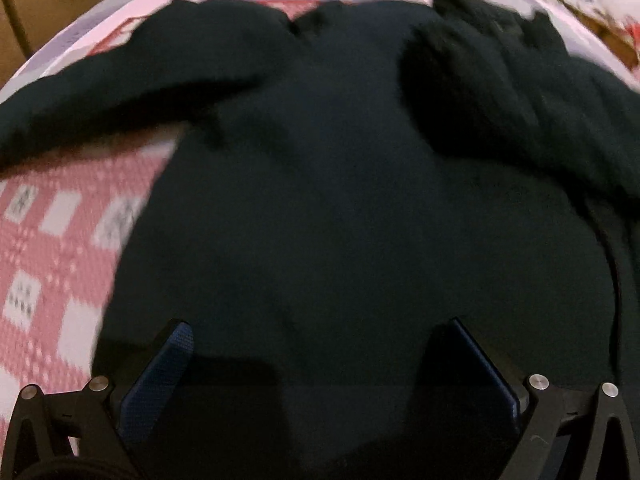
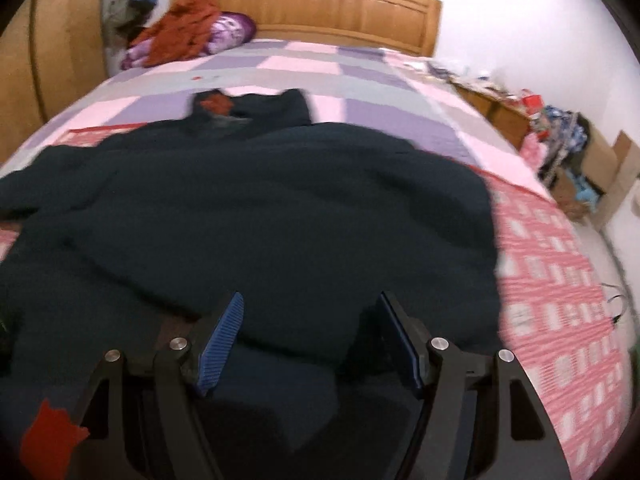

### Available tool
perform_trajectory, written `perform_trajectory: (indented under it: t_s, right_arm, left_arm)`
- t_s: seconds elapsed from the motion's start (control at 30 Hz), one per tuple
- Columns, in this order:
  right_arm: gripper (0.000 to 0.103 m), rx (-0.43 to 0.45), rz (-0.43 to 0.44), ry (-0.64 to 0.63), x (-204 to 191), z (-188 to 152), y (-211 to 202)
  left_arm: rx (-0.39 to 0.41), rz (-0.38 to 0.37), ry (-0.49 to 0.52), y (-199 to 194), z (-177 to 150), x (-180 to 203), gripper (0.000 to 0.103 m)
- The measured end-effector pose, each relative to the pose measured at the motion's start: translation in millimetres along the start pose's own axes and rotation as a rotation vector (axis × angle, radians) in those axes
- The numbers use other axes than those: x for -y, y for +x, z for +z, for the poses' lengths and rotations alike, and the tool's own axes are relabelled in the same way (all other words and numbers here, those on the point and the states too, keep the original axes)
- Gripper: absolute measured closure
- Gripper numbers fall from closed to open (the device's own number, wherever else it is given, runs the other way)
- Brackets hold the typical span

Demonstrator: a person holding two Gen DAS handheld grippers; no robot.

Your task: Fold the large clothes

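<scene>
Now, sweater (image 2: 280, 208): big, dark and soft; it lies flat on the bed (image 2: 320, 76), neck toward the headboard (image 2: 312, 12).
Feel: floppy and thick, so it may sag or slip when lifted.
Best hold: the bottom edge or a sleeve (image 1: 100, 92).
Left gripper (image 1: 320, 344): fingers spread wide, right over the bottom part, holding nothing.
Right gripper (image 2: 312, 320): spread wide too, close above the bottom edge.

Sweater (image 1: 340, 200) hem hidden below both views; left sleeve cut off
</scene>
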State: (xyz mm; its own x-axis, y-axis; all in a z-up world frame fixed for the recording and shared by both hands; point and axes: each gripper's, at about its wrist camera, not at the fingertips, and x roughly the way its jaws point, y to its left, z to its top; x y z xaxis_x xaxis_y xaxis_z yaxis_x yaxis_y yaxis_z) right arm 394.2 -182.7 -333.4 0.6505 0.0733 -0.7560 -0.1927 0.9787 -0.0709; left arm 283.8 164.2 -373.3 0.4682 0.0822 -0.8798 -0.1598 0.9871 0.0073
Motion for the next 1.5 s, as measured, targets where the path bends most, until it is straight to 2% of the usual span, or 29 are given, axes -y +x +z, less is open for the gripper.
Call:
perform_trajectory:
  t_s: [0.1,0.2,0.3,0.37,0.47,0.53,0.63,0.67,0.73,0.97,1.07,1.23,1.37,1.5]
  right_arm:
    - [0.032,-0.005,0.054,-0.007,-44,5,5]
    - [0.032,0.001,0.088,-0.055,-84,10,6]
    - [0.032,0.03,0.086,-0.104,-111,15,5]
    - [0.032,0.067,0.052,-0.121,-123,28,8]
    - [0.03,0.093,-0.002,-0.07,-122,55,23]
    - [0.03,0.08,-0.048,-0.05,-119,69,42]
    - [0.03,-0.049,-0.105,-0.051,-120,61,85]
    - [0.029,-0.049,-0.124,-0.06,-122,52,94]
    - [0.029,0.022,-0.138,-0.064,-126,41,92]
    - [0.029,0.042,-0.138,-0.06,-125,39,97]
    - [0.029,0.042,-0.14,-0.061,-124,38,100]
    - [0.029,0.044,-0.122,-0.048,-122,31,96]
    - [0.029,0.044,-0.114,-0.041,-120,30,97]
    - [0.029,0.045,-0.113,-0.041,-119,30,99]
  left_arm:
    - [0.012,-0.013,-0.013,-5,-17,-4,0.0]
    - [0.034,-0.01,-0.049,-15,-16,-19,0.0]
    - [0.069,0.002,-0.106,-23,-9,-51,0.0]
    - [0.08,0.022,-0.143,-26,-3,-75,0.0]
    - [0.107,0.064,-0.205,-32,6,-122,0.0]
    - [0.119,0.084,-0.253,-32,14,-152,0.0]
    - [0.131,0.129,-0.322,-31,28,-200,0.0]
    - [0.134,0.144,-0.346,-30,34,-217,0.0]
    - [0.138,0.16,-0.383,-26,44,-244,0.0]
    - [0.144,0.179,-0.486,1,89,-322,0.0]
    - [0.128,0.141,-0.556,15,99,-345,0.0]
    - [0.086,0.051,-0.728,46,98,-381,0.0]
    - [0.062,0.045,-0.782,68,102,-394,0.0]
    - [0.063,0.07,-0.775,86,121,-399,0.0]
